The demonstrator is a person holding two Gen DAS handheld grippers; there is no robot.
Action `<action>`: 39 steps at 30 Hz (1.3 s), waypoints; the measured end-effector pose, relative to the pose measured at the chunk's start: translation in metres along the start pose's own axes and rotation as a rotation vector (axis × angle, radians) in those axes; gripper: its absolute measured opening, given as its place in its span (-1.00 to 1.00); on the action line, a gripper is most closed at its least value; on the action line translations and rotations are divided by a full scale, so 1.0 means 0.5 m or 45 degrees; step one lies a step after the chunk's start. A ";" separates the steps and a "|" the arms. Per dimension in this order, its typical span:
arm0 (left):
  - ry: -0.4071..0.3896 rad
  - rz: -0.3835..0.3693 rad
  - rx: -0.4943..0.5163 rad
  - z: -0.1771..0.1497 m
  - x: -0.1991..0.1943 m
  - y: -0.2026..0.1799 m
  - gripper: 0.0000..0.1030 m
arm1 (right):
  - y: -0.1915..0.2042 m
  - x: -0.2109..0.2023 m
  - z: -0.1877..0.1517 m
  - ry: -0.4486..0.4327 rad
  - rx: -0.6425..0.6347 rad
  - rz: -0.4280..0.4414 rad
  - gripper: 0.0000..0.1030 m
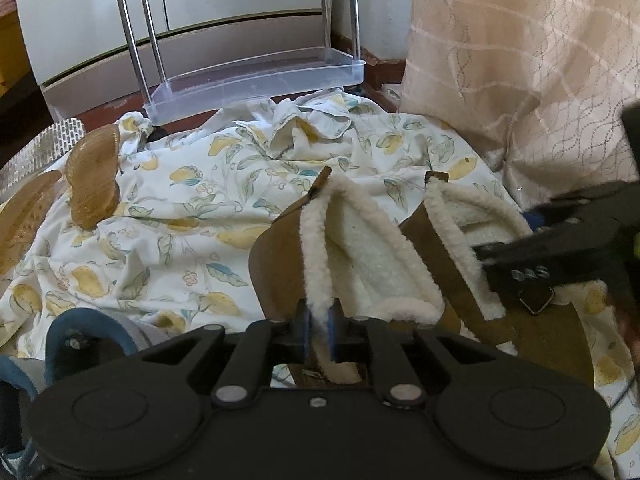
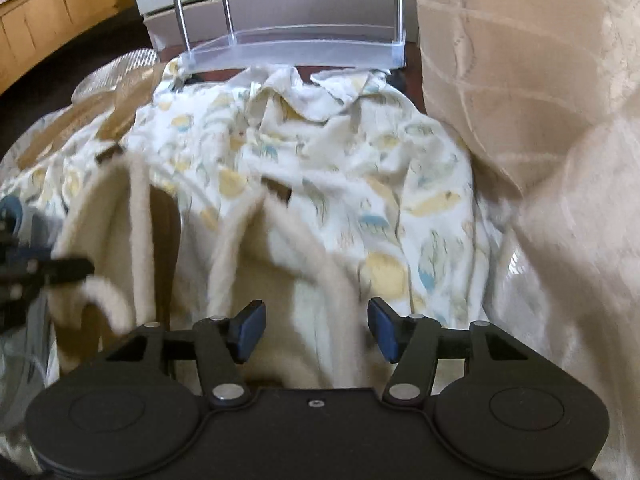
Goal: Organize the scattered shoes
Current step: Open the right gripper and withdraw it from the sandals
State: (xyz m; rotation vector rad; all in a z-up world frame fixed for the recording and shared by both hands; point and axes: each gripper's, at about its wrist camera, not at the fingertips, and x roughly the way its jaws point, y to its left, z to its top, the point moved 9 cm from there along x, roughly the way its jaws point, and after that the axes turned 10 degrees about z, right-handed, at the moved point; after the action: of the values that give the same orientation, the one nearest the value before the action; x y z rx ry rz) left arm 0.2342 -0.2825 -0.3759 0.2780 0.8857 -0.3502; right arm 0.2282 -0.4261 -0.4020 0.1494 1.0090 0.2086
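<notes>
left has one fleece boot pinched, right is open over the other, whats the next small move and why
Probably shut the right gripper on the second boot: its pads sit open around that fleece cuff, while the left gripper already pinches the first boot. The clear rack ahead looks empty.

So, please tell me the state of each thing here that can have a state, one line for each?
Left tool: shut on the fleece rim of the left fleece-lined boot.
Right tool: open, pads astride the right fleece-lined boot, not gripping.
Clear plastic rack: upright, bottom shelf bare.
Amber sandal: sole turned up.
Floral sheet: rumpled.
</notes>
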 end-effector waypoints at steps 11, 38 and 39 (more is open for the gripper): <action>-0.010 -0.043 0.029 0.002 0.006 -0.012 -0.84 | -0.037 -0.018 0.006 -0.089 0.081 -0.068 -0.75; -0.149 0.044 -0.059 0.051 -0.201 0.041 0.77 | 0.059 -0.182 0.094 -0.275 0.157 -0.007 0.66; -0.164 0.060 -0.059 0.053 -0.220 0.046 0.83 | 0.073 -0.194 0.101 -0.284 0.158 0.007 0.67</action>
State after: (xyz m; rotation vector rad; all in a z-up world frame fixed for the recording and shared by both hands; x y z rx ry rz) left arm 0.1980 -0.2515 -0.2708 0.2308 0.7587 -0.3002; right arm 0.2171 -0.4157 -0.2876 0.2819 0.7997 0.1307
